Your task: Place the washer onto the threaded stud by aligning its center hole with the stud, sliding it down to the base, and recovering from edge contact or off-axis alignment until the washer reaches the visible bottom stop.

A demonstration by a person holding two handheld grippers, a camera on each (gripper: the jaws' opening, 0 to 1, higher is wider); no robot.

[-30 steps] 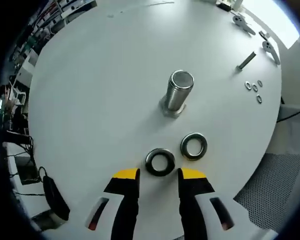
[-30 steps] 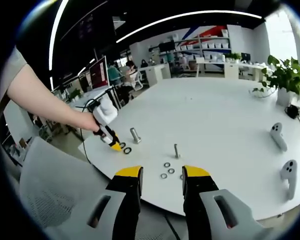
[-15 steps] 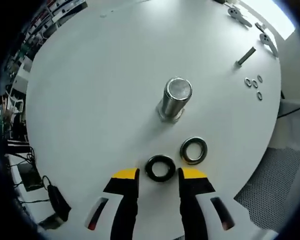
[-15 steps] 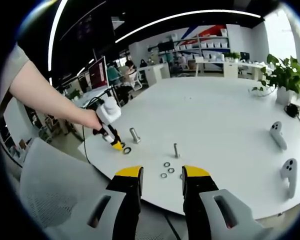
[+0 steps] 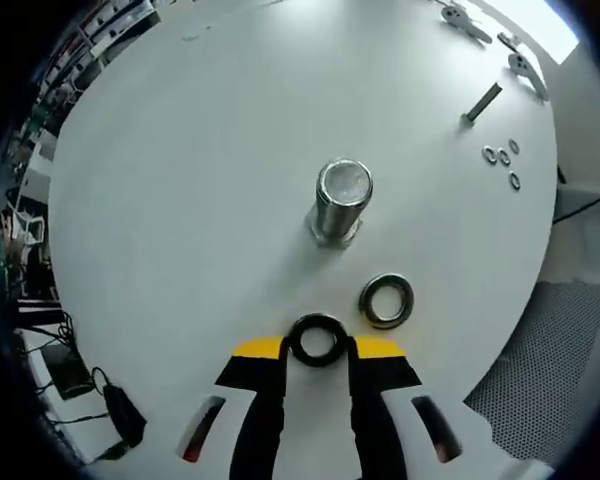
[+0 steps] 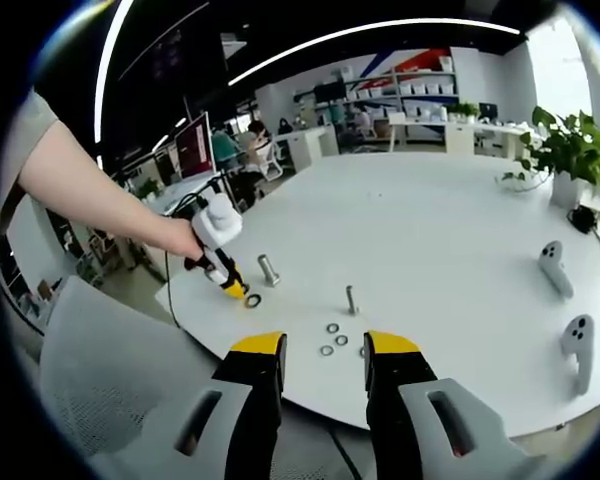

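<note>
On the table, the stud is stood upright mid-way. One washer is sat between the left gripper tips, another washer just right of it.

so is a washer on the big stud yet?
No: the stud stands bare, the dark washer lies on the table between the left tongs, the second washer beside it.

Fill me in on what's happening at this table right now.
A person is working at a round white table with a handheld tool in each hand. The left tool has its tips on either side of a dark washer lying flat on the table, near the big threaded stud. A second washer lies beside it. The right tool hangs open off the table edge, holding nothing.
</note>
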